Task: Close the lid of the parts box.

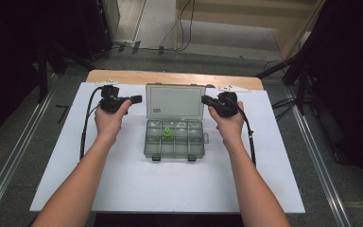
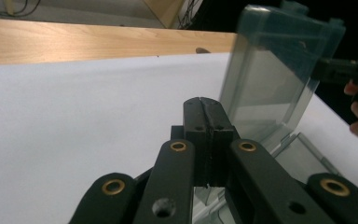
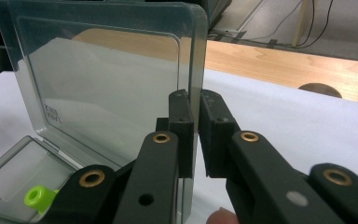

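Smoky clear plastic makes up the compartment box (image 1: pixel 174 137), which sits at the middle of the white-covered counter (image 1: pixel 123 179) with its lid (image 1: pixel 175 101) standing upright on the far edge. A small bright-green plastic piece (image 1: pixel 167 132) lies in one of the middle compartments; in the right gripper view it shows low at the left (image 3: pixel 39 198). Two black latches (image 1: pixel 156 158) hang at the box's near edge.

The right tool (image 1: pixel 208 100) is at the lid's right edge. In the right gripper view (image 3: pixel 195 135) its jaws straddle that thin edge, one on each face, with a slight gap showing; whether they press the plastic I cannot tell. The left tool (image 1: pixel 136 99) hangs near the lid's left side but apart from it, and the left gripper view (image 2: pixel 207 133) shows its jaws pressed flat together with nothing between them, the lid (image 2: pixel 272 84) just beyond to the right.

I judge the box light and stiff, its walls thin, glossy and likely slippery to hard jaws. The lid should swing freely on its hinge, so a pinch at the free side edge, well above the hinge, would steer it best. The base may slide on the smooth sheet unless steadied at a side wall. Squeezing hard risks cracking the plastic.
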{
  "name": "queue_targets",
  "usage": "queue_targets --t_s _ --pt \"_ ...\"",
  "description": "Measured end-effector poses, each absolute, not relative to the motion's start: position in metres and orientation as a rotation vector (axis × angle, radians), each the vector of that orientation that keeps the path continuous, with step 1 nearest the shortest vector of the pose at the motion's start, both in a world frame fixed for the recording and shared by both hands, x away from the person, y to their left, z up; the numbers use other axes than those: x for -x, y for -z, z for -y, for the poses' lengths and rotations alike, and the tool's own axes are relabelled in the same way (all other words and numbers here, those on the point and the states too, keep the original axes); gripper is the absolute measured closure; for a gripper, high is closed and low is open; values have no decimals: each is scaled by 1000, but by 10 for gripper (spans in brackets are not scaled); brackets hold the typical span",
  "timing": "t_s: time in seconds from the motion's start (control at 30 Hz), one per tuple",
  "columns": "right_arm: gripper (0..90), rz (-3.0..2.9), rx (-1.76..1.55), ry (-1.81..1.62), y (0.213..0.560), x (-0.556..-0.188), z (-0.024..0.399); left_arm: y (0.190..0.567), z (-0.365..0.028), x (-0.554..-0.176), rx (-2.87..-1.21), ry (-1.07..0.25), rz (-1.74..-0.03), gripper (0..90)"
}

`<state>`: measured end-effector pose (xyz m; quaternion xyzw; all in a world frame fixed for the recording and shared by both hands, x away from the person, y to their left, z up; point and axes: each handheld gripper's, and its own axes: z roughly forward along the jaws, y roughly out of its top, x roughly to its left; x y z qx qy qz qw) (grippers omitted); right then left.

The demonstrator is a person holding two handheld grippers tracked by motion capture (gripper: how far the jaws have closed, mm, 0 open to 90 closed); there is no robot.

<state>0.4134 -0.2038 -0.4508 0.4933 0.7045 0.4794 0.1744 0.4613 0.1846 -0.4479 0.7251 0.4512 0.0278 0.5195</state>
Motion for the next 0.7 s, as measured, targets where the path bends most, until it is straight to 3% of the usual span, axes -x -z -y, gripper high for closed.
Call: queue_targets --t_s 0.7 --pt "814 -1936 -1260 -1396 458 -398 205 449 -161 -475 -1717 15 -1039 891"
